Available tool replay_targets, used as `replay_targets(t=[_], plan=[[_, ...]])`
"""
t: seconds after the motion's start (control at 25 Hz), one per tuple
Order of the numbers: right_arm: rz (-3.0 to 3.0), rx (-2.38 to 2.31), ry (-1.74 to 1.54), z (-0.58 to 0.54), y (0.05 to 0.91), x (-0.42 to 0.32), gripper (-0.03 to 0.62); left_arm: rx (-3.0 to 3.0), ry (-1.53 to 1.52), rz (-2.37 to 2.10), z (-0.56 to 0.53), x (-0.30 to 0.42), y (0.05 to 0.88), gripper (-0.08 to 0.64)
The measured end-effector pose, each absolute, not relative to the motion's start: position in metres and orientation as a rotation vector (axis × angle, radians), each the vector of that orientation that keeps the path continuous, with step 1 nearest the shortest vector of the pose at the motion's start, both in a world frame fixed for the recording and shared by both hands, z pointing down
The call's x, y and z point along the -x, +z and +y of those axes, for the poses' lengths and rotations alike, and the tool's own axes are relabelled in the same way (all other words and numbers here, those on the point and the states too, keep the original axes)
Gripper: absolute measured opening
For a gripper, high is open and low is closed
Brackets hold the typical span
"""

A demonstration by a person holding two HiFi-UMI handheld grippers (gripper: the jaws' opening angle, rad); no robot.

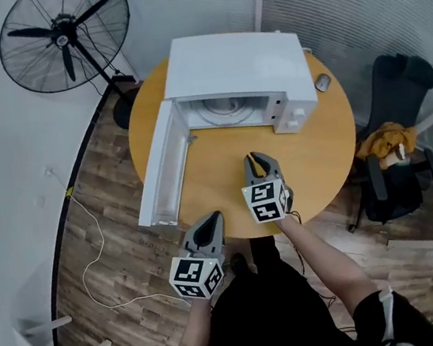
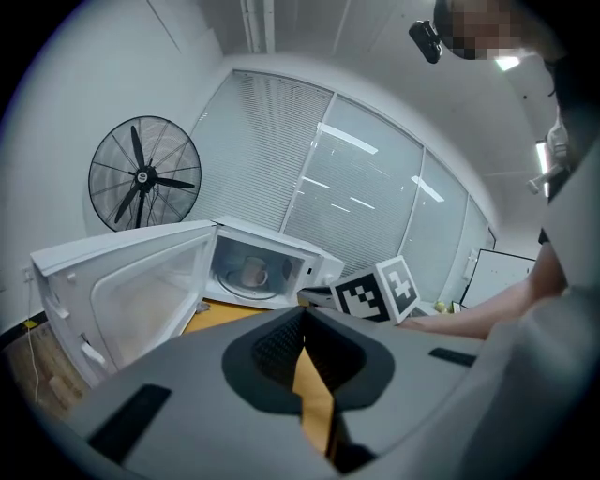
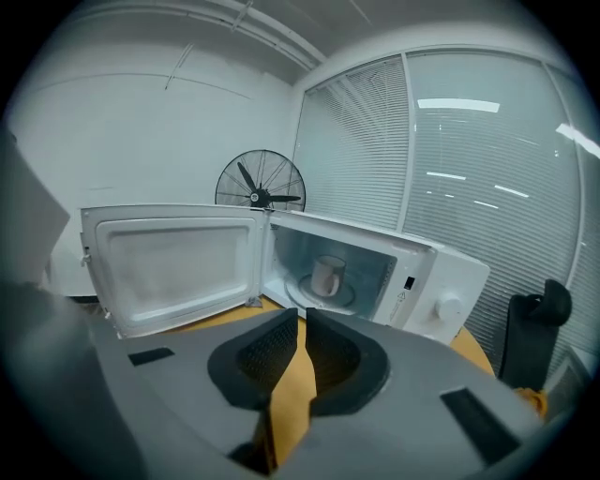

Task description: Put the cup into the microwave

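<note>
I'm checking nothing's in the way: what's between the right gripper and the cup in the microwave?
Just bare wooden table up to the open microwave, where the cup stands; the right gripper view shows it.

My left gripper (image 2: 302, 317) and right gripper (image 3: 300, 319) are matt grey plastic, with black ribbed pads (image 3: 267, 354). The table (image 1: 318, 154) is smooth, satin, wood-look. The microwave (image 1: 237, 65) is glossy white; the cup (image 3: 326, 275) looks glazed. The floor (image 1: 112, 223) is matt wood plank.
</note>
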State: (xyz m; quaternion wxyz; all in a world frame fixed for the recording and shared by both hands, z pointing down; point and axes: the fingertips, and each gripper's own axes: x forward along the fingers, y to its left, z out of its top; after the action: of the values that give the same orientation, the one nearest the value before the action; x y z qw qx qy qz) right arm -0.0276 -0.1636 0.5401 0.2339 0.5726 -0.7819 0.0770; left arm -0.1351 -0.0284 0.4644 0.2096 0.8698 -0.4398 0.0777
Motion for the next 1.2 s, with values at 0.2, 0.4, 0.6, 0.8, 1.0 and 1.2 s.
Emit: replay_targets(t=[0.2,0.4,0.6,0.8,1.0,1.2], plan=[[-2.149,-1.572,0.237,-0.117,0.533,0.033,0.026,-2.461,0.178,-1.196,-0.007,0.141,0.453,-0.005],[-2.152,-1.567,0.242,-0.077,0.521,0.034,0.007,-2.486,0.155,-1.162,0.011,0.144,0.449,-0.005],[-2.219,-1.567,0.257,-0.042,0.489,0.038,0.006,-2.516,0.135,-1.126,0.025,0.144,0.438,-0.005],[-2.304,-1.574,0.256,-0.008,0.455,0.035,0.008,-2.547,0.116,-1.104,0.037,0.14,0.429,-0.005],[-2.417,-1.538,0.3,0.016,0.432,0.038,0.009,-2.552,0.12,-1.102,0.045,0.135,0.431,-0.005],[-2.523,-1.477,0.302,0.039,0.415,0.043,0.01,-2.555,0.114,-1.116,0.051,0.132,0.428,-0.005]])
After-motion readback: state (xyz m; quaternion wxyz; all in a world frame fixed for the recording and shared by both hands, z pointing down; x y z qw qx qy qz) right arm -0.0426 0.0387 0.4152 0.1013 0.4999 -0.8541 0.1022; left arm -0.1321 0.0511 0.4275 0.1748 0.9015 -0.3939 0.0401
